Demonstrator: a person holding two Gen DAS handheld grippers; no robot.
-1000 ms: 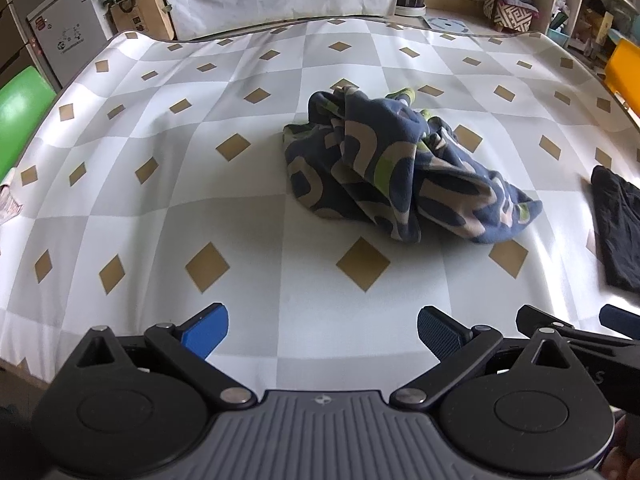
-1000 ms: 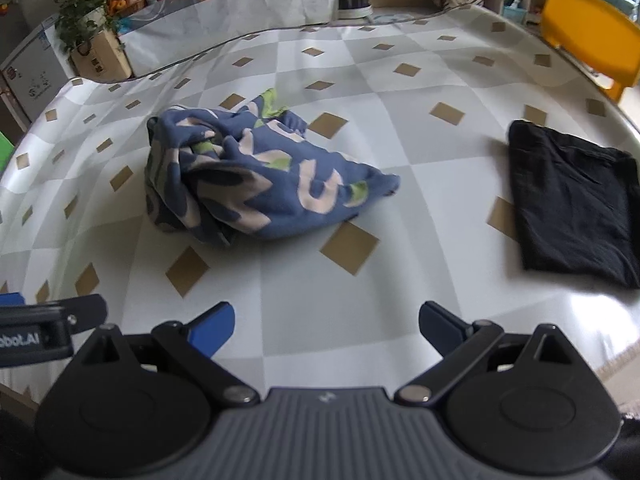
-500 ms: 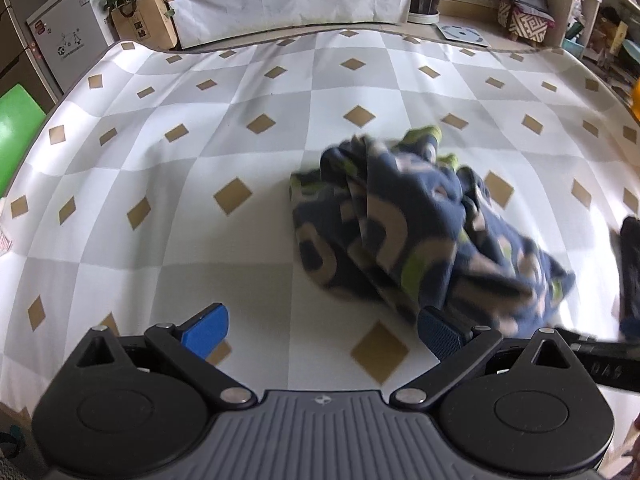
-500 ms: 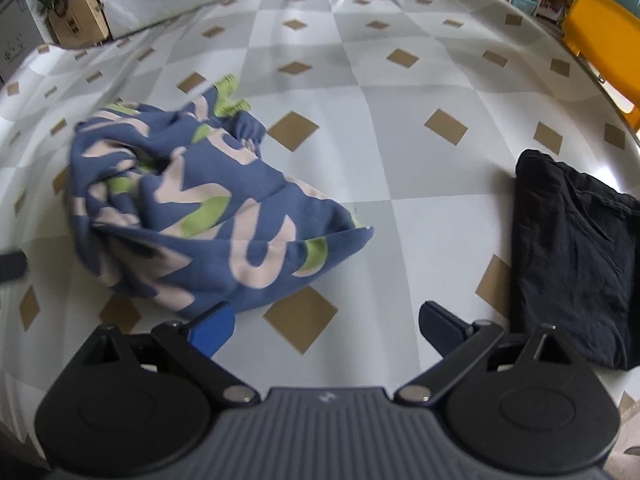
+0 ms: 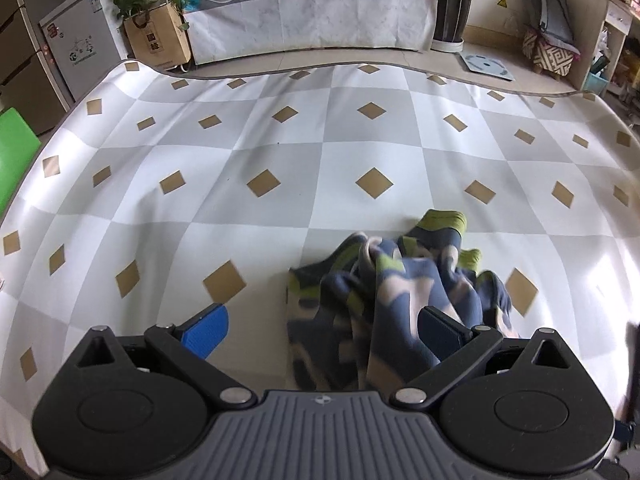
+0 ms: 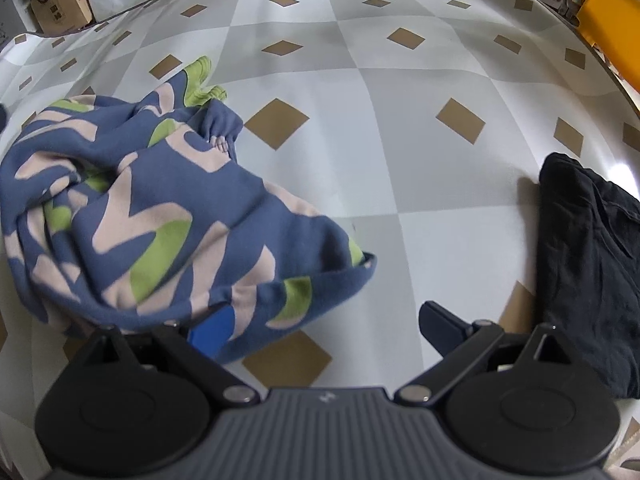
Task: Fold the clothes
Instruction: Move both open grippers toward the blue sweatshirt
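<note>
A crumpled blue garment point(image 5: 384, 296) with pink and green shapes lies bunched on the checked table cover point(image 5: 280, 152). In the left wrist view my left gripper point(image 5: 322, 330) is open, its jaws wide, and the near part of the garment lies between them, over the right finger. In the right wrist view the same garment point(image 6: 160, 220) fills the left half. My right gripper point(image 6: 328, 326) is open too, its left finger tucked under the garment's lower hem.
A folded black garment point(image 6: 588, 264) lies at the table's right edge. A yellow chair point(image 6: 612, 16) stands beyond the right side, a green chair point(image 5: 14, 148) at the left. A cloth-covered counter point(image 5: 312, 20) and boxed plant point(image 5: 156, 36) stand behind.
Both grippers have moved forward and down onto the blue garment, which now reaches between their fingers. Both have stayed open.
</note>
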